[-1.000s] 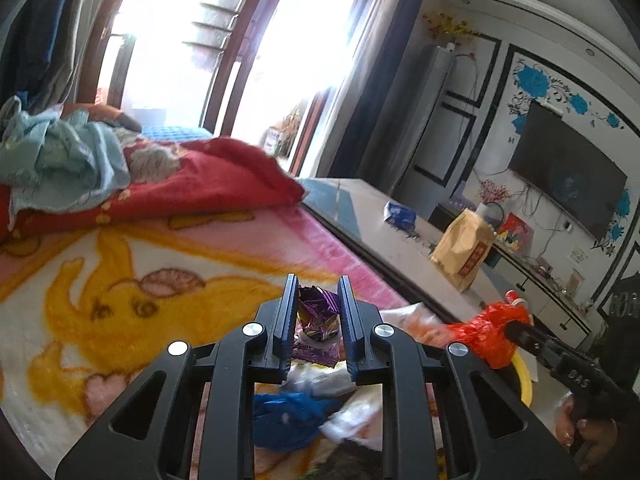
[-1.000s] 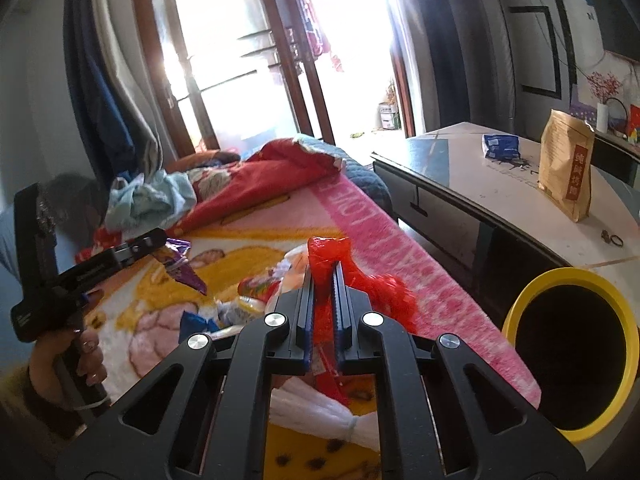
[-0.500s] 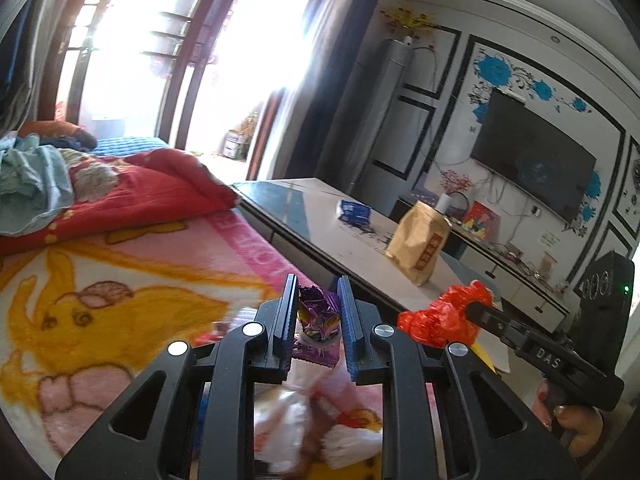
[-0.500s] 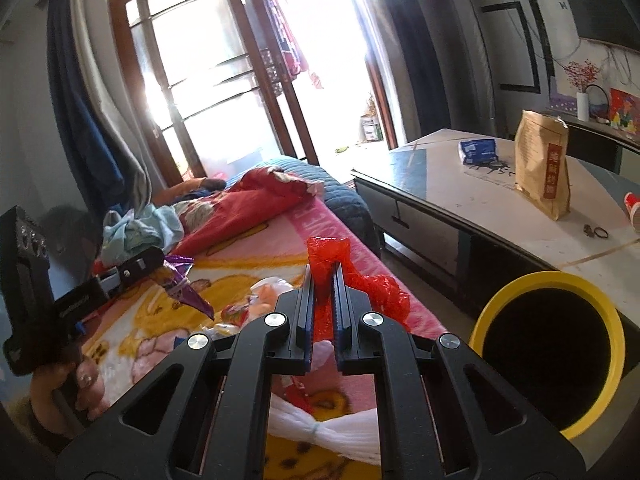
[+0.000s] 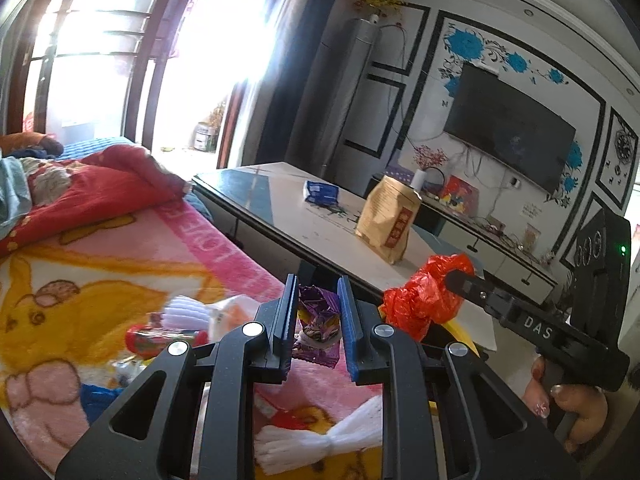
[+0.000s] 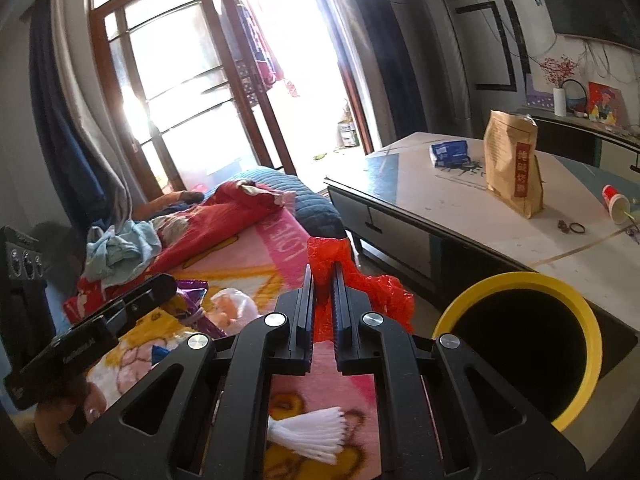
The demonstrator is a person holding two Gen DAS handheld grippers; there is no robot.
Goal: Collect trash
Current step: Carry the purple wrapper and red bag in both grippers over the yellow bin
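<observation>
Both grippers are up and angled a bit downward: left gripper [image 5: 318,312] pinching a purple wrapper [image 5: 318,320], right gripper [image 6: 323,300] clamped tight on a red bag [image 6: 360,284].

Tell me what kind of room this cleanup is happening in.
Most likely a home living room that doubles as a place to sleep. A wall-mounted television hangs above a low cabinet, a coffee table stands in the middle, and a cartoon blanket covers a bed or sofa beside it.

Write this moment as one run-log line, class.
left tongs: purple wrapper | right tongs: red bag | yellow bin: near
</observation>
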